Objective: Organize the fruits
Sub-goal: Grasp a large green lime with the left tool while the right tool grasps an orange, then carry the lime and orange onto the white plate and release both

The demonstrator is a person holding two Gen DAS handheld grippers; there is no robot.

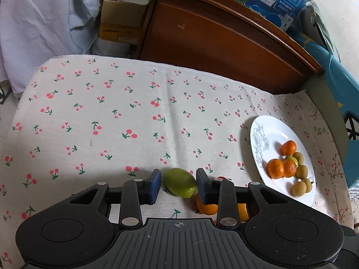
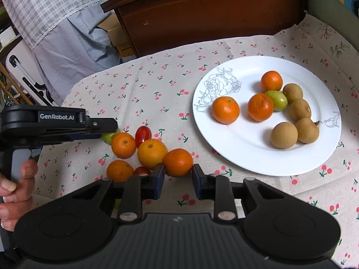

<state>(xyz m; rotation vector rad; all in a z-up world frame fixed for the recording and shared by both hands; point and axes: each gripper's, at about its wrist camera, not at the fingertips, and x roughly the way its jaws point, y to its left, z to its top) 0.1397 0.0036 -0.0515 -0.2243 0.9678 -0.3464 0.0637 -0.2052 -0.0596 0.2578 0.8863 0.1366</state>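
Task partly done. White plate (image 2: 267,157) at right holds three mandarins, one green fruit, four brown longans.

Left on cloth, near-left of plate: loose cluster (image 2: 152,153) of four mandarins, two cherry tomatoes, plus green fruit (image 1: 179,185).

Left gripper (image 1: 178,185): jaws apart, straddling green fruit; contact probably not made, view too oblique to be sure.

Right gripper (image 2: 177,180): jaws spread, nearest mandarin (image 2: 178,162) between tips, not clamped.

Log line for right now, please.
left gripper: open around green fruit | right gripper: open at orange | plate: oranges, longans, one green fruit
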